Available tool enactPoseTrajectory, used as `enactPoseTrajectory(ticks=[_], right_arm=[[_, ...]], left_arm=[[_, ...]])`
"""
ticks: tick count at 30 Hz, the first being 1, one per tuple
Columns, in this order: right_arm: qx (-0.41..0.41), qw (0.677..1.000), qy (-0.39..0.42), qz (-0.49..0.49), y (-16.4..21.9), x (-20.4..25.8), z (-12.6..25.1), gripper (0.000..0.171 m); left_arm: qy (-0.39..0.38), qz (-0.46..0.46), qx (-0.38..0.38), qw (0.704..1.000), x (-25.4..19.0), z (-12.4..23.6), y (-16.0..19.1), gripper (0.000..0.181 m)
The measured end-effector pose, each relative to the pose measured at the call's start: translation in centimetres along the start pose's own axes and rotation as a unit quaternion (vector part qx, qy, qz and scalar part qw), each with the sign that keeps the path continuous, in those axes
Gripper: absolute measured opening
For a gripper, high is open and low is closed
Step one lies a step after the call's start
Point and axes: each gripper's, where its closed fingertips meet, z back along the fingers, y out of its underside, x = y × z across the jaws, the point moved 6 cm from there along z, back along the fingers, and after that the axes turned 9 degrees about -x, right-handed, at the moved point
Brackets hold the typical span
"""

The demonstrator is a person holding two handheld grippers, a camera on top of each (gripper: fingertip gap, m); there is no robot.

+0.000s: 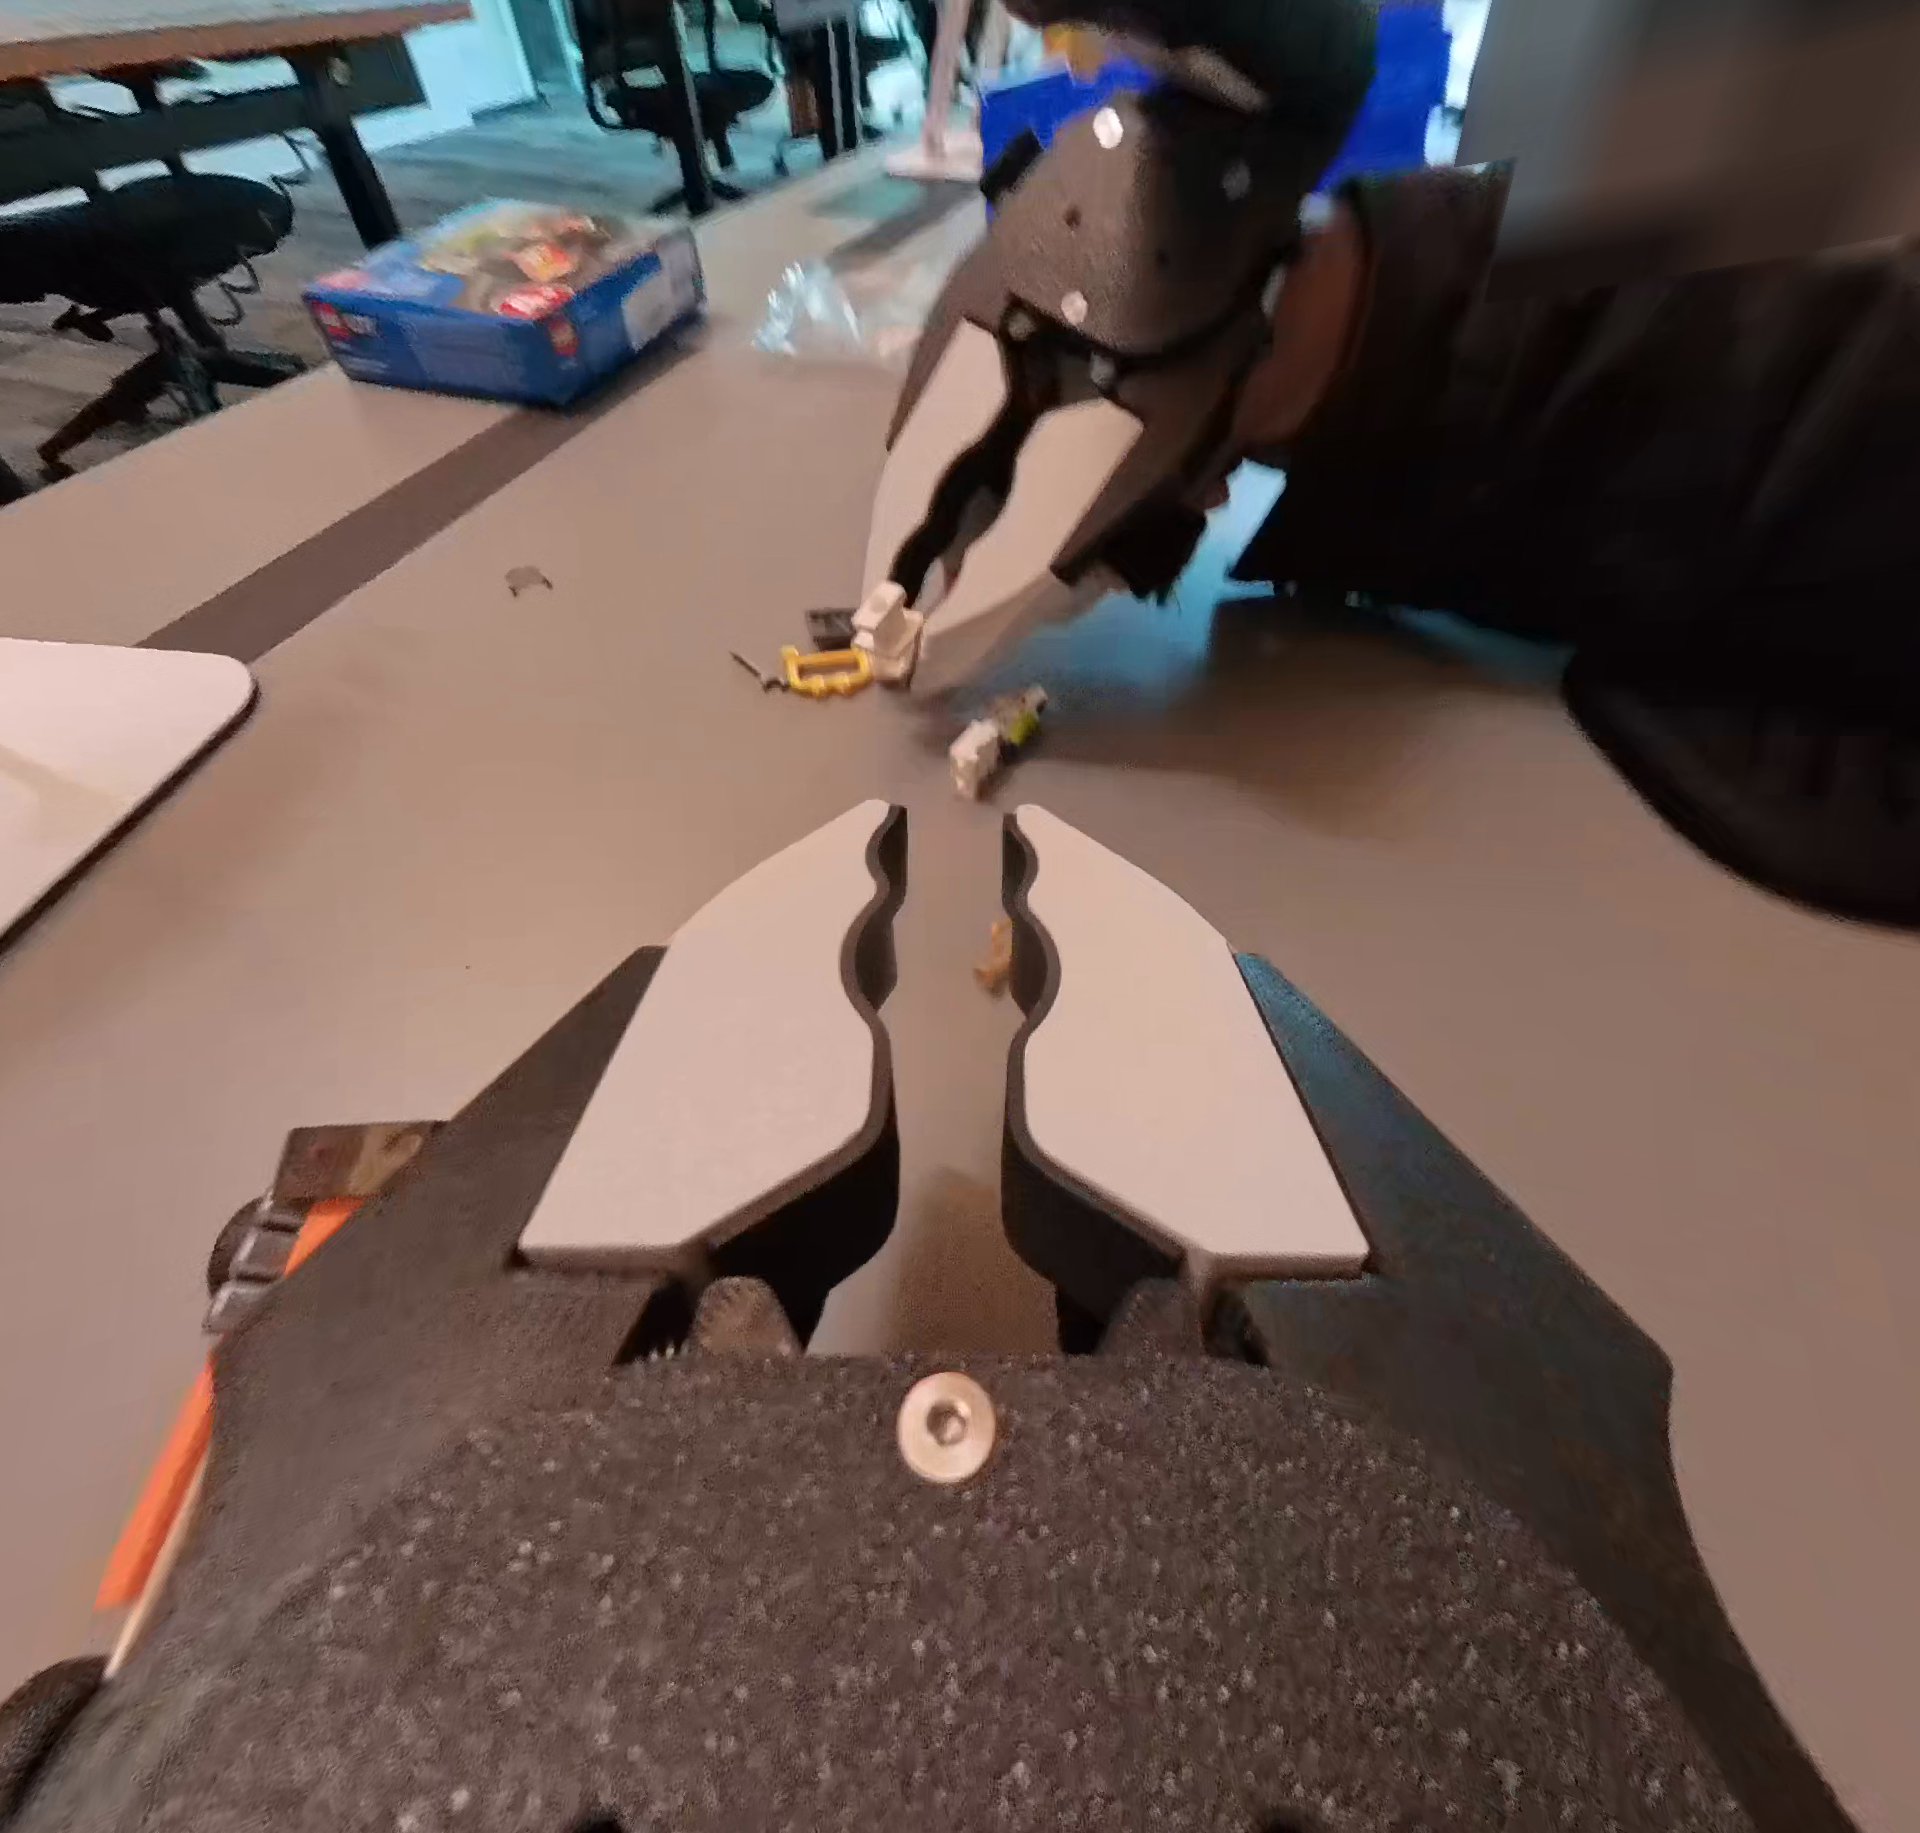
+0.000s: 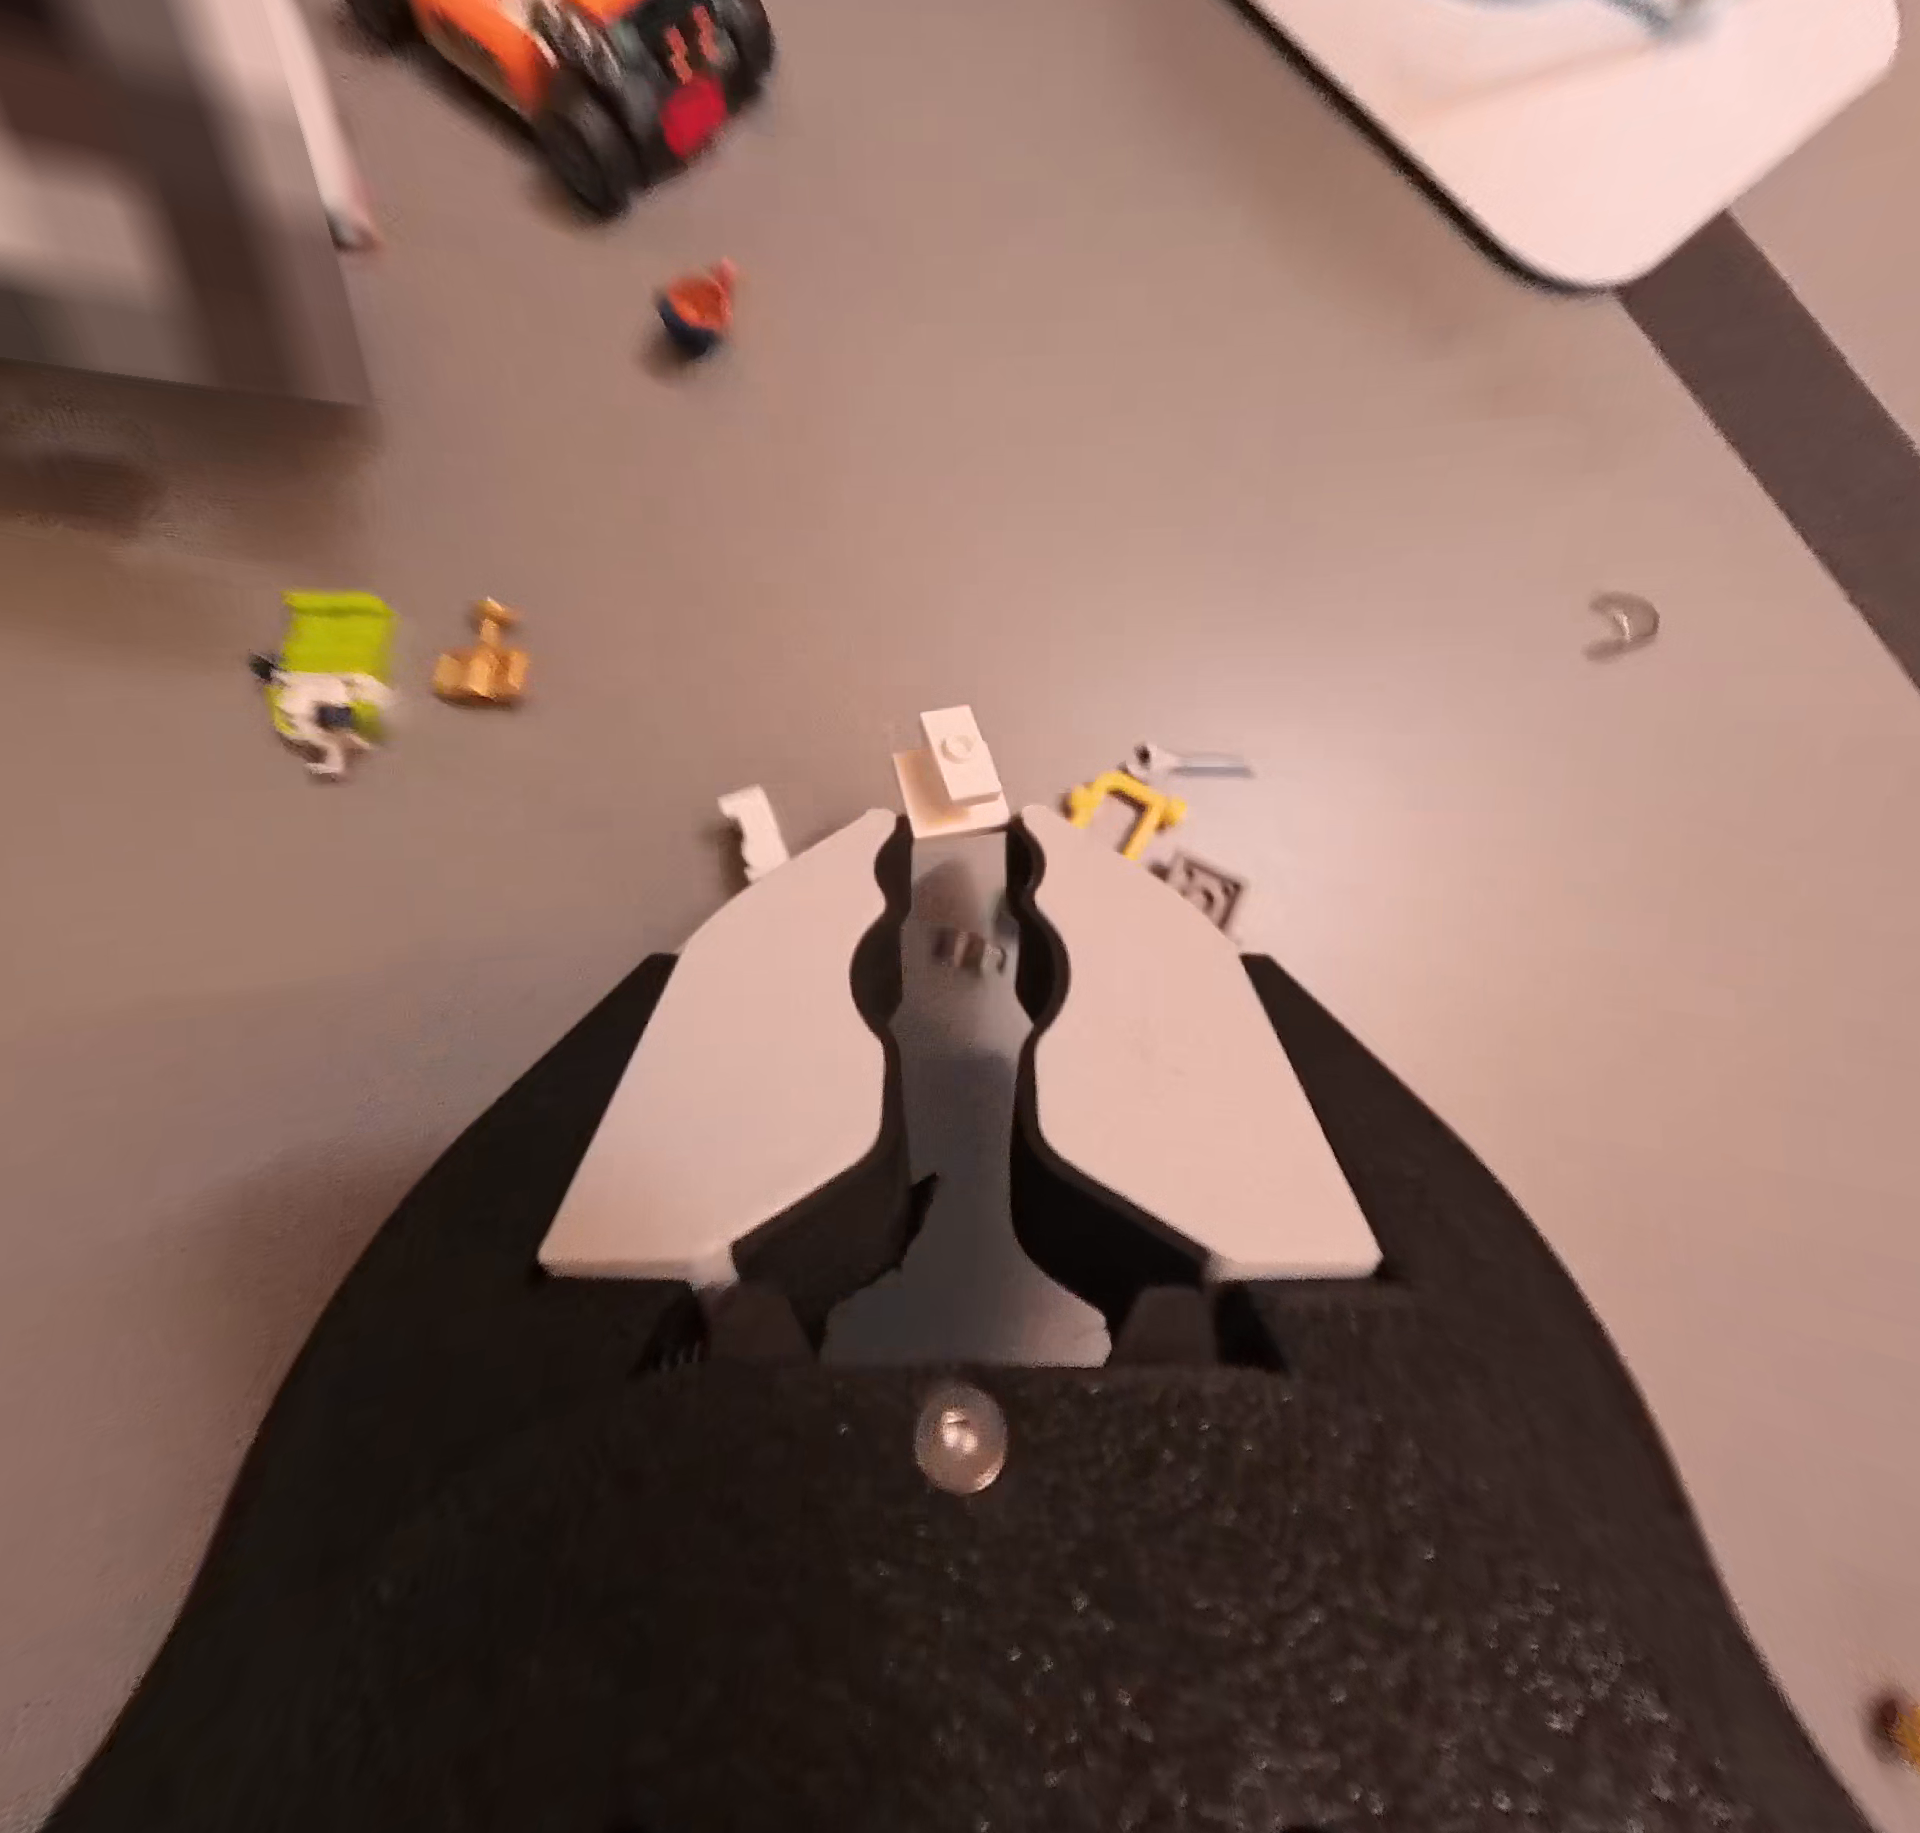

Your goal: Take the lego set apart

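Note:
My right gripper (image 2: 954, 822) is shut on a small white lego piece (image 2: 951, 775), its base between the fingertips, low over the grey table (image 2: 1039, 433). The left wrist view shows that gripper (image 1: 909, 599) holding the white piece (image 1: 888, 630) down at the table. My left gripper (image 1: 954, 817) is open, with a gap between its fingers. A small gold piece (image 1: 994, 955) lies on the table below that gap, not pressed. It also shows in the right wrist view (image 2: 480, 663), beside a lime-green and white figure part (image 2: 332, 671), which lies just ahead of my left fingertips (image 1: 997, 734).
An orange lego car (image 2: 561, 27) stands at the far side. Loose parts lie around: a yellow frame (image 2: 1127, 807), a dark tile (image 2: 1200, 890), a small wrench (image 2: 1184, 760), a white bracket (image 2: 753, 827), an orange-blue piece (image 2: 698, 308). A blue box (image 1: 509, 318) and a white tray (image 1: 94, 744) lie to the left. The gap from one gripper's tips to the other's is roughly 12 centimetres.

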Motion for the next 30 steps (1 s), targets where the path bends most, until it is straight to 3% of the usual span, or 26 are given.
enactPoseTrajectory(ticks=[3,8,13,16,23,28,30], right_arm=[[0.03,0.999,0.014,0.004,0.9,-0.4,-0.1,0.018],[0.009,1.0,0.015,0.017,-0.3,0.0,0.3,0.033],[-0.03,0.992,-0.113,0.054,-2.5,4.7,-0.3,0.034],[-0.013,0.984,-0.168,0.057,-2.6,6.9,-1.6,0.034],[0.021,0.984,-0.17,0.056,-2.2,7.6,-3.0,0.032],[0.021,0.985,-0.158,0.07,-2.2,7.6,-3.3,0.013],[0.02,0.985,-0.156,0.07,-2.3,7.5,-3.3,0.012]], left_arm=[[0.046,-0.027,0.061,0.997,-1.2,-0.2,1.2,0.018],[0.091,-0.047,0.127,0.987,-2.1,0.1,2.6,0.019],[0.098,-0.078,0.167,0.978,-2.6,-0.1,3.6,0.022],[0.091,-0.102,0.173,0.975,-2.8,-0.3,3.7,0.021],[0.083,-0.16,0.186,0.966,-3.0,-0.3,3.9,0.003],[0.088,-0.152,0.178,0.968,-2.9,0.1,3.5,0.001],[0.085,-0.143,0.168,0.972,-2.6,0.2,3.1,0.003]])
